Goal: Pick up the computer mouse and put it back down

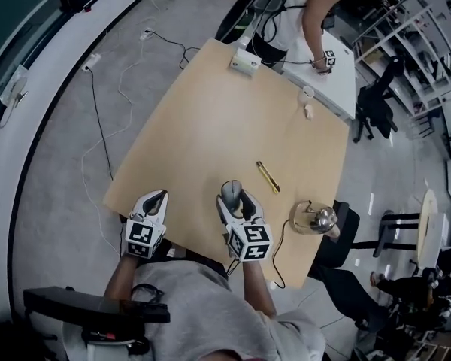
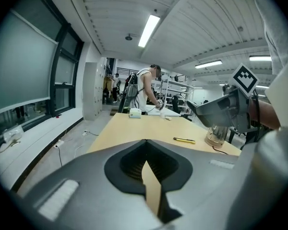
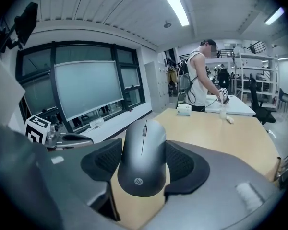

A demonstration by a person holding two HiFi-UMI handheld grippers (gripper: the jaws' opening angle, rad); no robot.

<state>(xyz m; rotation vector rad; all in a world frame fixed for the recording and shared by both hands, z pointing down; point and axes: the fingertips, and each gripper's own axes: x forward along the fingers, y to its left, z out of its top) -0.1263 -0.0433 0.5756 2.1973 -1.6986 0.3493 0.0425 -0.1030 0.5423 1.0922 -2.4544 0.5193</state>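
Note:
A dark grey computer mouse [image 3: 142, 157] sits between the jaws of my right gripper [image 3: 144, 140], whose pads press on both of its sides. The tan table shows beneath it. In the head view the mouse [image 1: 231, 190] and the right gripper [image 1: 237, 195] are over the near edge of the wooden table [image 1: 210, 119]. My left gripper [image 1: 158, 198] is at the table's near left corner, apart from the mouse. Its jaws meet at the tips with nothing between them [image 2: 145, 143].
A yellow utility knife [image 1: 267, 177] lies ahead of the right gripper. A shiny round object on a wooden disc [image 1: 316, 218] with a cable stands at the right edge. A white box [image 1: 244, 62] sits at the far end, where a person [image 1: 304, 13] works. Cables [image 1: 98, 119] run over the floor at left.

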